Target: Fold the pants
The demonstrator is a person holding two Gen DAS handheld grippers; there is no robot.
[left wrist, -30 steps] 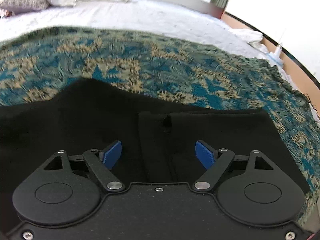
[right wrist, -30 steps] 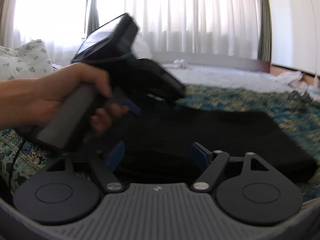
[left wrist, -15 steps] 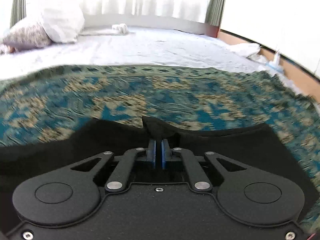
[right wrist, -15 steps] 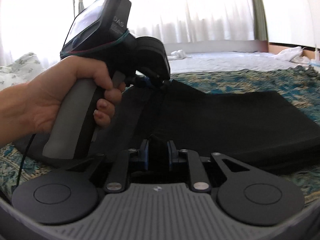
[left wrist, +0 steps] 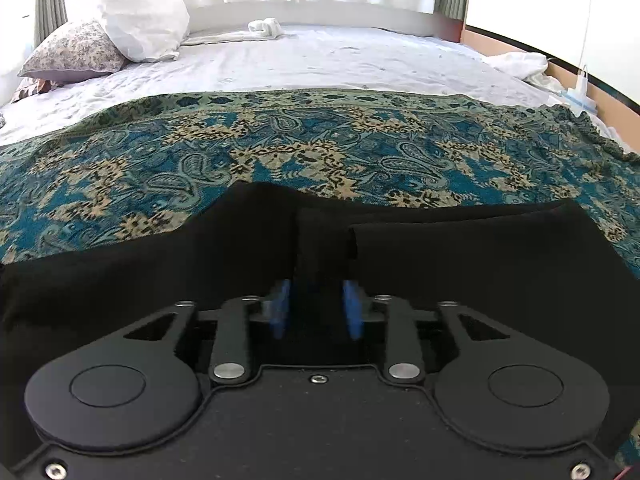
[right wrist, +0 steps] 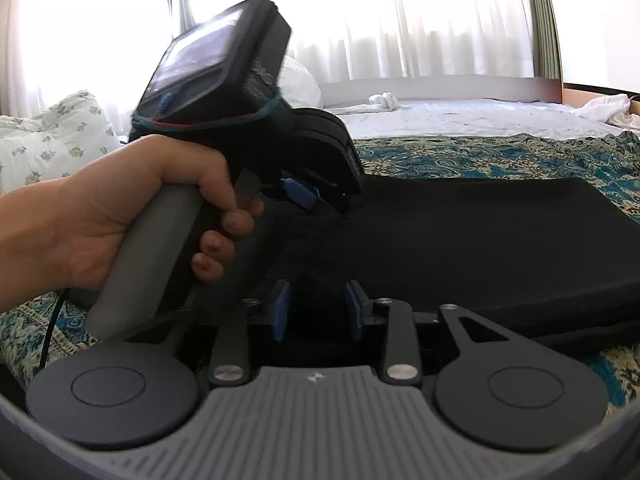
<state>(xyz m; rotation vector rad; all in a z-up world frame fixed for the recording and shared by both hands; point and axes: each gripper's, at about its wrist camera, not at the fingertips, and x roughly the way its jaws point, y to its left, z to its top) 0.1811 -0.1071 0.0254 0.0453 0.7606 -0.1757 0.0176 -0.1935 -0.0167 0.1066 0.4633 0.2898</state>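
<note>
While the black pants (left wrist: 460, 264) lie folded on the patterned blanket (left wrist: 280, 152) at the near end of the bed (left wrist: 340, 60), both tools are at their near edge. The left hand-held gripper (left wrist: 316, 312) has just been opening its jaws; a raised fold of the pants stands between the blue pads (left wrist: 282, 308), which are apart and do not seem to press it, so it is released. In the right wrist view, a hand (right wrist: 120, 208) holds this gripper by its grey handle. The right hand-held gripper (right wrist: 318, 310) has also just been opening; dark cloth is between its pads (right wrist: 282, 308), but they stand apart from it. Two pillows (left wrist: 104, 36) lie at the far left of the bed.
</note>
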